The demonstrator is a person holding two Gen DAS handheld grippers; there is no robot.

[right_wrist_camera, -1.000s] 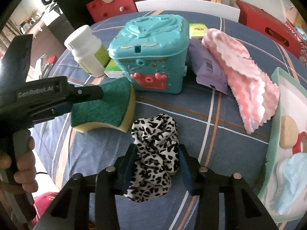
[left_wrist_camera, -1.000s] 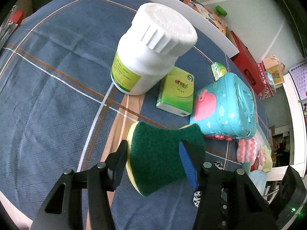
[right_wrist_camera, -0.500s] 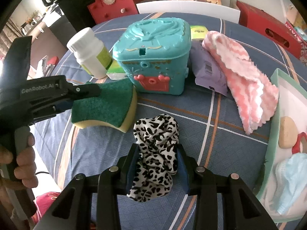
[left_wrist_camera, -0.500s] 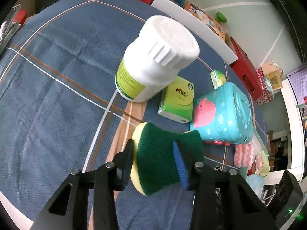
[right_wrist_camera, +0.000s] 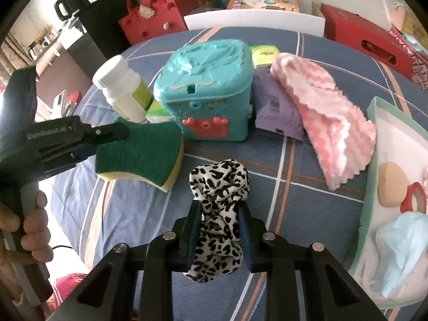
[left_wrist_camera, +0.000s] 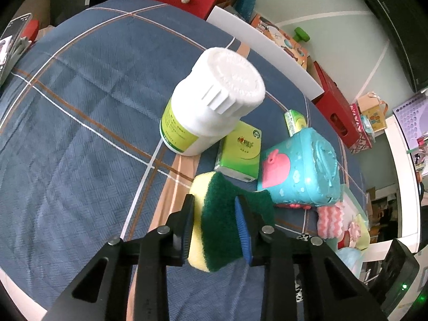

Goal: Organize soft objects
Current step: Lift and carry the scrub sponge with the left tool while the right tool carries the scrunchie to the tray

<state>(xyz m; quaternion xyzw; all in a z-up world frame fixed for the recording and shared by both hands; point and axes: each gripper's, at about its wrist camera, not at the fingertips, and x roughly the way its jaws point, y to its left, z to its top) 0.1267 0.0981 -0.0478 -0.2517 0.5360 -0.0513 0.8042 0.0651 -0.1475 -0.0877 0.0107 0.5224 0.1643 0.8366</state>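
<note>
Green sponge (left_wrist_camera: 227, 214) pinched beside teal box (left_wrist_camera: 302, 171), blue cloth (left_wrist_camera: 80, 139) bare leftward

Sponge (left_wrist_camera: 224, 219): yellow foam with a dark green scouring face, waisted outline, pinched at its narrow middle in my left tool (left_wrist_camera: 215, 223), tilted. Scrunchie (right_wrist_camera: 219, 214): white fabric with black leopard spots, bunched and squeezed in my right tool (right_wrist_camera: 219, 230). Cloth (right_wrist_camera: 329, 123): pink-and-white wavy fleece, draped, lying on the desk (right_wrist_camera: 294, 200) near the tray (right_wrist_camera: 370, 187).

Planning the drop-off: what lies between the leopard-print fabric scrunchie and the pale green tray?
In the right wrist view, only bare blue plaid tablecloth lies between scrunchie and tray.
</note>
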